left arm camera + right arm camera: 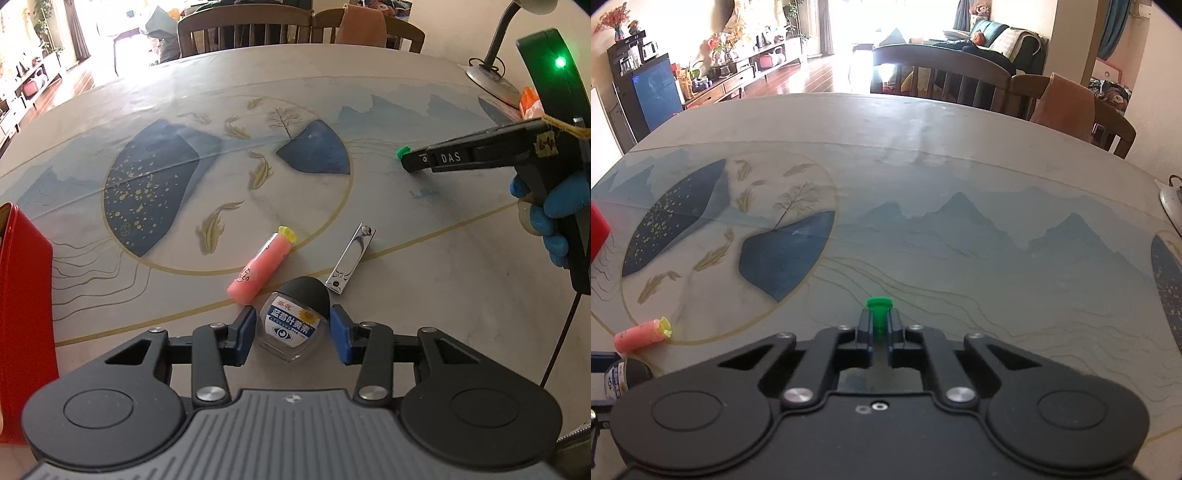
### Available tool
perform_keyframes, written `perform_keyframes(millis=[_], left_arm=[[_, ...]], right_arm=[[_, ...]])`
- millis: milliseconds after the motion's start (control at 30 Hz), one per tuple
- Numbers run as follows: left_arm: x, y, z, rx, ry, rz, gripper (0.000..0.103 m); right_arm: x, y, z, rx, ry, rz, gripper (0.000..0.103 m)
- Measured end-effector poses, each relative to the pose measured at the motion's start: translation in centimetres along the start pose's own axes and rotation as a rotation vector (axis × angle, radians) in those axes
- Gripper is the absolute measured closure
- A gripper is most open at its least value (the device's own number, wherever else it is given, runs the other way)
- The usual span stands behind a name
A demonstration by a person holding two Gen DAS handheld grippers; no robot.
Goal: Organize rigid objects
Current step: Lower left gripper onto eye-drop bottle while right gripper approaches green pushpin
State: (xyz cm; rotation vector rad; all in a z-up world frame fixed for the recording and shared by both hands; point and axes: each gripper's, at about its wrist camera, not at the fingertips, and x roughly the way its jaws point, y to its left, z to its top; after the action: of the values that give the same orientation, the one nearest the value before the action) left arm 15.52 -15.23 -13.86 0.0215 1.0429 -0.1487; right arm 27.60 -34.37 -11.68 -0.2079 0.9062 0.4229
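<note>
Both hand-held grippers low over the worktop (424,280), each with an item between its pads.

We note the left hand-held gripper (293,334) part open, blue pads flanking a small clear bottle (293,328) with a dark cap; a narrow gap shows on each side, so no grip; pink tube (260,267) and nail clipper (351,260) lie just beyond; the right hand-held gripper (879,326), in a blue-gloved hand (550,221), is closed tight on a small green peg (879,314) at the painted cloth.
</note>
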Motion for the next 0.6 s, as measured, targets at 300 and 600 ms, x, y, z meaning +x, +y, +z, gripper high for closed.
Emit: perform_keyframes(millis=[300, 600], left_arm=[[-0.5, 0.4, -0.2, -0.021, -0.001, -0.007, 0.061], [-2.7, 1.6, -0.2, -0.084, -0.033, -0.001, 0.061]], right_arm=[[-1.6, 0.0, -0.9, 0.031, -0.024, 0.016, 0.098], [-4.7, 1.5, -1.1, 0.052, -0.054, 0.085, 0.098]])
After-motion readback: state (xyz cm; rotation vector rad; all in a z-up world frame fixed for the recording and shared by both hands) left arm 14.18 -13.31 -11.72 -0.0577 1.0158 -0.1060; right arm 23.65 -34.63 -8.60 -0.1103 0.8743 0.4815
